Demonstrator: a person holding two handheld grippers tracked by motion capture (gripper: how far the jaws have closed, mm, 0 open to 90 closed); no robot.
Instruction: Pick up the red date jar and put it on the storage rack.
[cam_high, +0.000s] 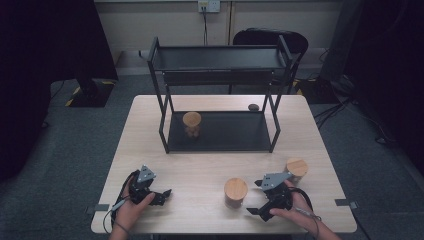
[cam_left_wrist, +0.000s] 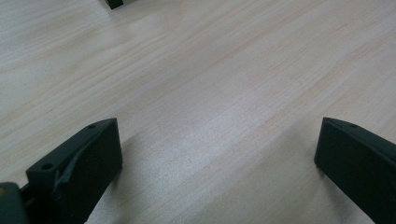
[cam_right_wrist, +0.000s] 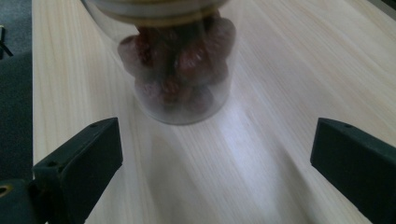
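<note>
A clear jar with a wooden lid (cam_high: 235, 192) stands on the table near the front; in the right gripper view the jar (cam_right_wrist: 180, 70) holds dark red dried fruit. My right gripper (cam_high: 254, 197) sits just right of it, pointing at it, and is open (cam_right_wrist: 215, 140), with the jar ahead of the jaws and not between them. A second lidded jar (cam_high: 296, 170) stands behind the right hand. A third jar (cam_high: 191, 122) rests on the lower shelf of the black rack (cam_high: 272, 131). My left gripper (cam_high: 165, 196) is open (cam_left_wrist: 217, 140) over bare tabletop at the front left.
The two-tier black rack takes up the table's (cam_high: 150, 165) back half; one of its feet (cam_left_wrist: 114, 3) shows ahead of the left gripper. A small dark object (cam_high: 253, 107) lies behind the rack. A chair (cam_high: 270, 37) stands beyond the table.
</note>
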